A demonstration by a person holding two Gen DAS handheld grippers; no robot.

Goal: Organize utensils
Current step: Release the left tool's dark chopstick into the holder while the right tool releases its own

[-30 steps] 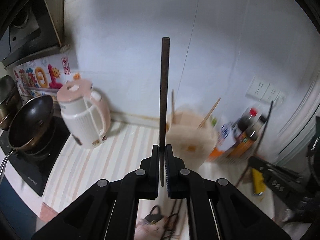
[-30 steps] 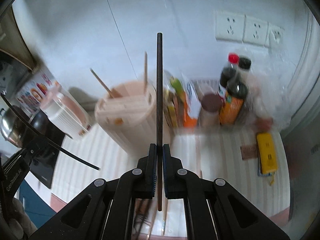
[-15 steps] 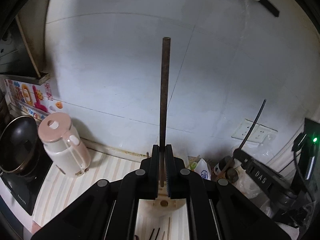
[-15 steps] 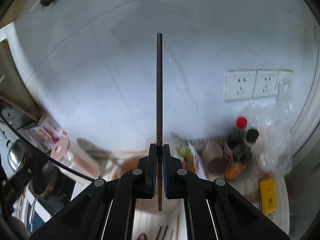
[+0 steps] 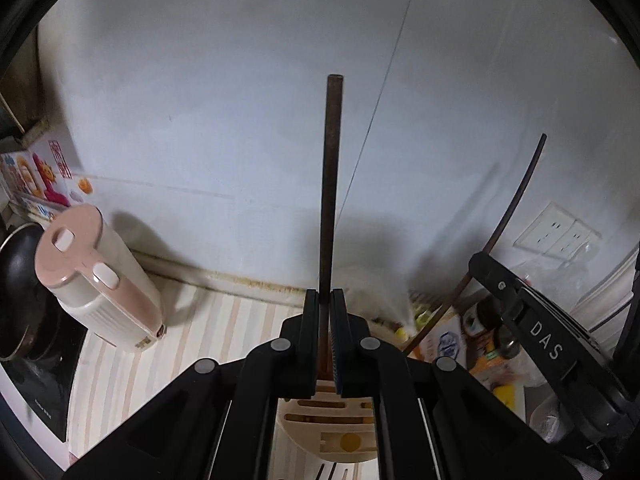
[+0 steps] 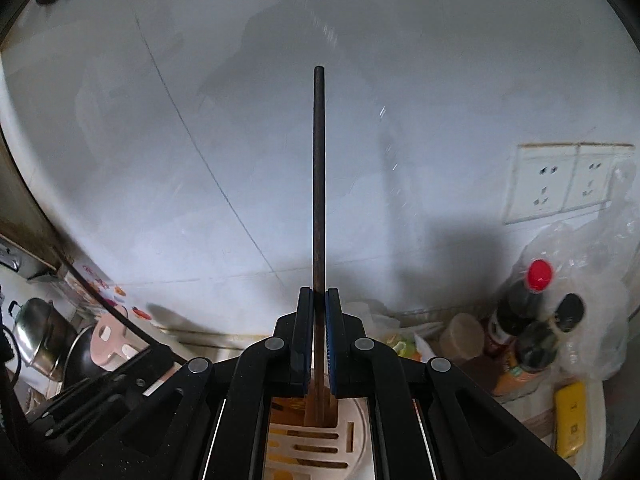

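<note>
A: What does the left gripper (image 5: 325,300) have?

B: Its jaws are pressed together on a dark chopstick (image 5: 331,184), which stands straight up out of the pinch toward the white wall (image 5: 224,92). The lower end runs down between the pads.

A: And the right gripper (image 6: 319,300)?

B: The same: it pinches a second dark chopstick (image 6: 319,176), upright against the wall. Its lower end reaches down past the pads to the slotted top of the utensil holder (image 6: 316,448), at one of the openings; whether it is already inside, I cannot tell.

A: Where is that holder in the left view?

B: Right below the left gripper, a cream round holder (image 5: 332,420) with long slots in its lid, standing on the striped counter (image 5: 132,372). A few dark sticks lie on the counter at the bottom edge, just in front of it.

A: What else is around?

B: To the left, a pink and white kettle (image 5: 96,276) beside a dark pan (image 5: 18,292) on the stove. To the right of the holder, packets and sauce bottles (image 6: 524,320) against the wall, one with a red cap, a clear plastic bag (image 6: 596,300), and a yellow object (image 6: 570,416) lying on the counter. Wall sockets (image 6: 568,180) sit above them.

A: Do the grippers see each other?

B: Yes. The right gripper shows at the right edge of the left view, its chopstick slanting up.
</note>
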